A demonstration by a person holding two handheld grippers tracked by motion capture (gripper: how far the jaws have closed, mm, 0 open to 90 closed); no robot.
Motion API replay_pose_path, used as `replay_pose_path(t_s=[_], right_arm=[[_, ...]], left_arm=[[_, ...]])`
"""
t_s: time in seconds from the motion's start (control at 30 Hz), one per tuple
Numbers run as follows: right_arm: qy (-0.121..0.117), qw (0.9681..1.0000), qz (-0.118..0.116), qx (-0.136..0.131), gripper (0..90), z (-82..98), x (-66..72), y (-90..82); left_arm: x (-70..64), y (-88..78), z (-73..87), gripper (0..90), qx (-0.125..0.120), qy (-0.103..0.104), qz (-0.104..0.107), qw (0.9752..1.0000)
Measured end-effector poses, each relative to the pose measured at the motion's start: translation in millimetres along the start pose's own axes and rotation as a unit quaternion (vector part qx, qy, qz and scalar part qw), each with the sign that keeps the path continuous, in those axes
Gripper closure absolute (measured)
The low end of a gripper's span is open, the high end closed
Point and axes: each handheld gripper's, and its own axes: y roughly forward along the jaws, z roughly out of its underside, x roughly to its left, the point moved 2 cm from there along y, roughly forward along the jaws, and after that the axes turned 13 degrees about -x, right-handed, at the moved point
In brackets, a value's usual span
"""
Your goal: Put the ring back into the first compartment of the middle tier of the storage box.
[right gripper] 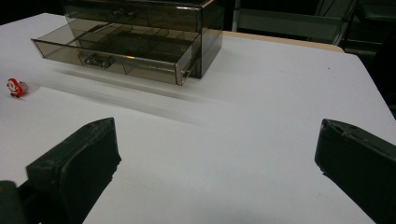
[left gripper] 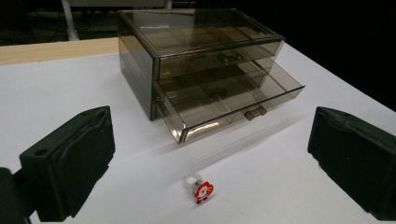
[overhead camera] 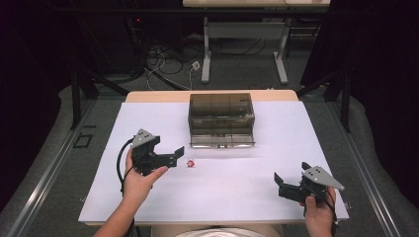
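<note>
A small red-and-white figure charm [left gripper: 201,189] lies flat on the white table, near its middle-left. Just beyond it stands a smoky transparent drawer box [left gripper: 196,56], its lower drawer [left gripper: 224,105] pulled open, upper shut.

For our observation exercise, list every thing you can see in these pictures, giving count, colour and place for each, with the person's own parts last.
Drawer box: one, smoky clear brown, far middle of the table; its lower drawer is pulled open.
Small figure: one, red and white, on the table in front of the box, near the left gripper.
Table: one, white top with a wooden far edge.
Cables: several, on the floor beyond the table.
Left gripper: one, black, open, held at left.
Right gripper: one, black, open, held at right.
</note>
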Motion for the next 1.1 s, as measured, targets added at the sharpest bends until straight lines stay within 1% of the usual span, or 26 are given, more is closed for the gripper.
replay_pose_path(t_s=[0.1,0.17,0.2,0.33,0.37,0.57,0.6,0.67,0.8,0.87,0.9,0.93,0.97,1.0,1.1], right_arm=[[0.001,1.0000,-0.002,-0.001,0.0,0.2,-0.3,0.4],[0.003,1.0000,0.001,-0.001,0.0,0.2,-0.3,0.2],[0.002,1.0000,0.001,0.000,0.0,0.2,-0.7,0.1],[0.000,1.0000,0.000,0.001,0.0,0.5,-1.3,0.2],[0.002,1.0000,0.001,0.002,0.0,0.6,-1.0,0.1],[0.002,1.0000,0.002,0.006,0.0,0.9,-1.8,-0.1],[0.003,1.0000,0.001,0.001,0.0,1.3,-1.8,0.8],[0.002,1.0000,0.002,0.006,0.0,1.4,-2.4,0.5],[0.004,1.0000,0.001,0.006,0.0,1.9,-2.4,1.1],[0.003,0.9999,0.002,0.011,0.0,1.6,-2.5,0.3],[0.003,0.9998,-0.001,0.018,0.0,1.3,-2.5,-0.5],[0.003,1.0000,0.000,-0.001,0.0,2.4,-2.0,2.3],[0.004,1.0000,0.001,-0.005,0.0,2.6,-1.5,2.9],[0.001,1.0000,0.000,0.008,0.0,2.1,-1.7,1.3],[0.001,1.0000,0.000,0.008,0.0,2.1,-1.6,1.3]], left_arm=[[-1.0,3.4,0.0,0.9,0.001,0.000,-0.001,1.0000],[-1.9,5.7,0.5,1.0,0.004,0.000,-0.001,1.0000],[-1.4,6.4,0.7,1.3,0.008,0.008,-0.003,0.9999],[-2.4,9.8,2.8,1.7,0.010,0.009,-0.005,0.9999],[-2.7,12.3,4.4,1.7,0.009,0.011,-0.007,0.9999],[-2.5,17.5,9.2,4.1,0.015,0.011,-0.011,0.9998],[-2.5,18.7,10.1,5.0,0.016,0.011,-0.010,0.9998],[-2.6,20.6,12.2,7.2,0.018,0.009,-0.009,0.9997],[-4.4,25.4,17.7,10.5,0.024,0.015,-0.012,0.9995],[-5.3,27.7,20.1,12.0,0.025,0.017,-0.015,0.9994],[-5.8,28.8,21.3,13.1,0.026,0.017,-0.014,0.9994],[-6.2,29.5,22.2,14.9,0.028,0.017,-0.014,0.9994],[-6.7,30.8,23.2,15.9,0.027,0.017,-0.015,0.9994],[-7.0,31.7,23.9,16.0,0.029,0.018,-0.016,0.9993],[-8.1,34.9,26.3,16.0,0.032,0.018,-0.018,0.9992]])
